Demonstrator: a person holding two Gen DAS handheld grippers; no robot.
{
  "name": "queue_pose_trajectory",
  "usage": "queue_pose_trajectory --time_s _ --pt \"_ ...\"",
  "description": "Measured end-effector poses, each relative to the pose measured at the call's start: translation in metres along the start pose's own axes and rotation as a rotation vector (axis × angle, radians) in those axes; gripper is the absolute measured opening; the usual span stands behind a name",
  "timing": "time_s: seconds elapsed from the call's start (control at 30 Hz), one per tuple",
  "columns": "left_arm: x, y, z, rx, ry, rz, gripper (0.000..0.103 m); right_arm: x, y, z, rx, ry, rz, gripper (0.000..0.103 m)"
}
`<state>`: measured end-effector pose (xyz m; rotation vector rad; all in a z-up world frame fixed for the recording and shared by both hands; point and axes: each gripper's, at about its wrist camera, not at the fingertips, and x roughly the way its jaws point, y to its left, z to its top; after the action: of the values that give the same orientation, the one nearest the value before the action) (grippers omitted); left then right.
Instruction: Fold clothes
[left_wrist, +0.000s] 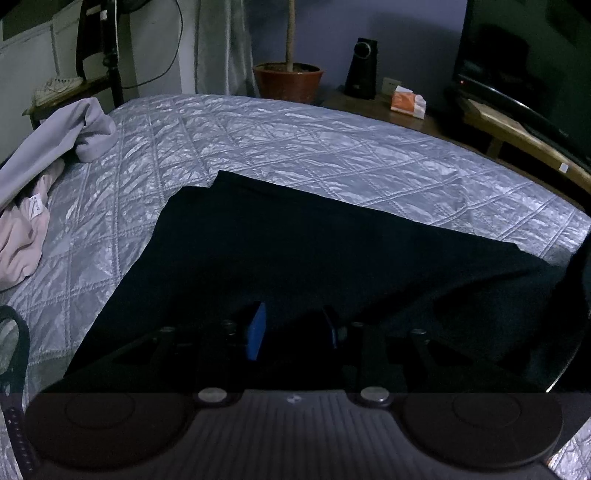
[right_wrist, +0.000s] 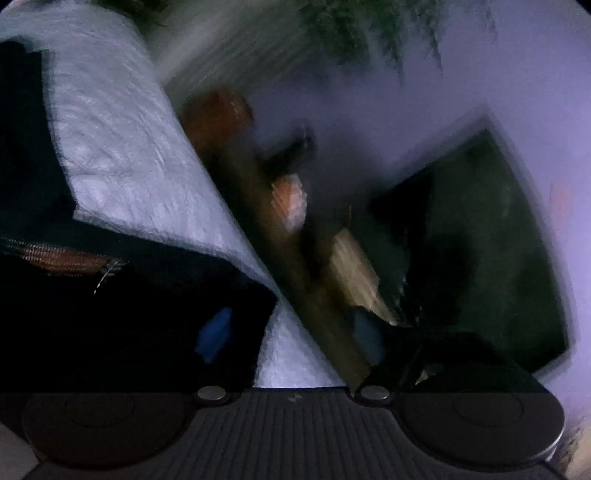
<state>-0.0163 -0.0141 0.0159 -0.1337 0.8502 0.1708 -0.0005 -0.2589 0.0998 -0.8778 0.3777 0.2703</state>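
A black garment (left_wrist: 295, 251) lies spread flat on the silver quilted bedspread (left_wrist: 258, 140), reaching from the middle of the bed to its near edge. My left gripper (left_wrist: 295, 330) sits low over the garment's near part. Its blue pads (left_wrist: 256, 332) stand close together with a dark bunch of the cloth pinched between them. The right wrist view is blurred and tilted. There my right gripper (right_wrist: 291, 334) stands open, its blue pads (right_wrist: 216, 334) wide apart with only bedspread (right_wrist: 122, 147) and bed edge showing between them. Its left pad is over the black garment (right_wrist: 110, 332), which carries an orange-brown striped band (right_wrist: 62, 258).
A grey garment (left_wrist: 55, 136) and a pink one (left_wrist: 18, 236) lie heaped at the bed's left edge. Beyond the bed stand a potted plant (left_wrist: 288, 79), a black speaker (left_wrist: 361, 68), an orange tissue pack (left_wrist: 406, 101) and a dark TV (left_wrist: 528, 66) on a wooden bench.
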Motion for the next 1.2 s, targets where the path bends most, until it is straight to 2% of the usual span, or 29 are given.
queue_pose_trajectory --time_s 0.03,0.1,0.13,0.17,0.2,0.23,0.27,0.37,0.43,0.5,0.53,0.57,0.6,0.67,0.73,0.77,0.83,0.9,0.97,1.0,1.03,1.07,1.13,1.2 --pt "0.0 0.0 0.0 0.0 0.001 -0.001 0.031 0.002 -0.014 -0.006 0.13 0.053 -0.001 0.08" --pt "0.0 0.0 0.001 0.004 0.003 -0.001 0.032 -0.015 -0.051 -0.023 0.475 0.067 -0.013 0.08" --pt "0.0 -0.001 0.001 0.007 0.003 0.0 0.033 -0.022 -0.064 -0.034 0.624 0.08 0.014 0.081" --pt "0.0 0.0 0.001 0.001 0.003 -0.002 0.033 -0.027 -0.075 -0.05 0.771 0.09 0.089 0.08" --pt "-0.001 0.002 0.002 -0.021 0.005 -0.011 0.032 -0.03 -0.076 -0.064 0.86 0.105 0.19 0.076" --pt "-0.003 0.002 0.002 -0.031 0.01 -0.022 0.031 -0.031 -0.069 -0.071 0.857 0.129 0.243 0.076" --pt "-0.004 0.003 0.003 -0.041 0.015 -0.033 0.029 -0.032 -0.056 -0.076 0.796 0.168 0.292 0.077" --pt "-0.017 -0.005 0.003 -0.021 -0.039 -0.102 0.028 -0.028 -0.022 -0.089 0.682 0.223 0.457 0.08" --pt "-0.032 -0.017 0.0 0.042 -0.133 -0.121 0.028 -0.024 -0.009 -0.095 0.668 0.223 0.473 0.083" --pt "-0.047 -0.03 -0.005 0.109 -0.217 -0.159 0.029 -0.014 -0.006 -0.101 0.724 0.241 0.476 0.085" --pt "-0.053 -0.036 -0.007 0.135 -0.246 -0.186 0.029 -0.009 -0.004 -0.102 0.732 0.263 0.45 0.082" --pt "-0.057 -0.04 -0.009 0.15 -0.258 -0.213 0.029 -0.008 0.0 -0.104 0.755 0.274 0.446 0.069" --pt "-0.061 -0.045 -0.011 0.166 -0.271 -0.24 0.03 -0.006 0.004 -0.106 0.778 0.284 0.441 0.063" --pt "-0.064 -0.051 -0.013 0.176 -0.261 -0.298 0.03 -0.004 0.012 -0.109 0.823 0.305 0.433 0.053" --pt "-0.069 -0.059 -0.018 0.209 -0.262 -0.343 0.03 -0.012 0.021 -0.105 0.853 0.307 0.473 0.048" --pt "-0.07 -0.063 -0.018 0.226 -0.259 -0.372 0.03 -0.018 0.027 -0.103 0.861 0.303 0.521 0.044" --pt "-0.07 -0.069 -0.021 0.242 -0.222 -0.427 0.032 -0.03 0.04 -0.099 0.876 0.295 0.617 0.044" --pt "-0.068 -0.075 -0.023 0.253 -0.169 -0.471 0.033 -0.043 0.052 -0.094 0.888 0.287 0.709 0.05" --pt "-0.062 -0.075 -0.024 0.25 -0.138 -0.456 0.033 -0.054 0.059 -0.087 0.838 0.282 0.698 0.052" --pt "-0.059 -0.075 -0.024 0.244 -0.125 -0.451 0.033 -0.056 0.059 -0.087 0.854 0.289 0.659 0.052" --pt "-0.059 -0.075 -0.023 0.237 -0.123 -0.45 0.033 -0.054 0.054 -0.096 0.946 0.282 0.648 0.054" --pt "-0.059 -0.074 -0.023 0.231 -0.12 -0.448 0.033 -0.053 0.049 -0.104 1.037 0.274 0.637 0.062" --pt "-0.059 -0.075 -0.021 0.232 -0.127 -0.443 0.034 -0.047 0.041 -0.124 1.243 0.238 0.63 0.066" --pt "-0.061 -0.078 -0.023 0.241 -0.132 -0.441 0.034 -0.038 0.039 -0.14 1.45 0.183 0.653 0.081"
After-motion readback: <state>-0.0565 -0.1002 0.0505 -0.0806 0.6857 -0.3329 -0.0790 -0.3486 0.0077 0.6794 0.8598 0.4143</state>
